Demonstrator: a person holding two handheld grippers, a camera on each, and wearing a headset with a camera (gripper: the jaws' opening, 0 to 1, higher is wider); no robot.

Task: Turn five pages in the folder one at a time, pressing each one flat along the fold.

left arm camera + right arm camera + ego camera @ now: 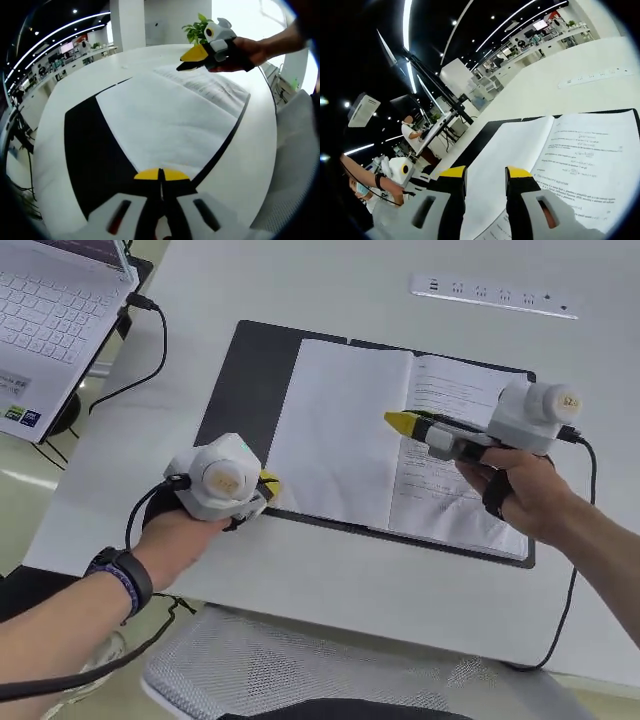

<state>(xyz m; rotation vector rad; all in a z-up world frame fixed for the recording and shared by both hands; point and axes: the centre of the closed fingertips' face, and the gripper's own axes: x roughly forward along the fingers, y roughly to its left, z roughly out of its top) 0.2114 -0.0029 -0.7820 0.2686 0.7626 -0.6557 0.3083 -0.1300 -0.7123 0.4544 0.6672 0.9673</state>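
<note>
Open black folder (245, 380): left claw (160, 174) pressed together at its near edge. Right claw (485, 173) spread above its fold.

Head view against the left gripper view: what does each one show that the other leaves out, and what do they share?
The head view brings in the laptop at the far left, the power strip beyond the folder, and a mesh chair below the table edge. The left gripper view brings in a potted plant behind the right tongs, and the left tongs close up, tips together. Both show the open folder, its blank page beside the printed page, and the right tongs above the printed page.
</note>
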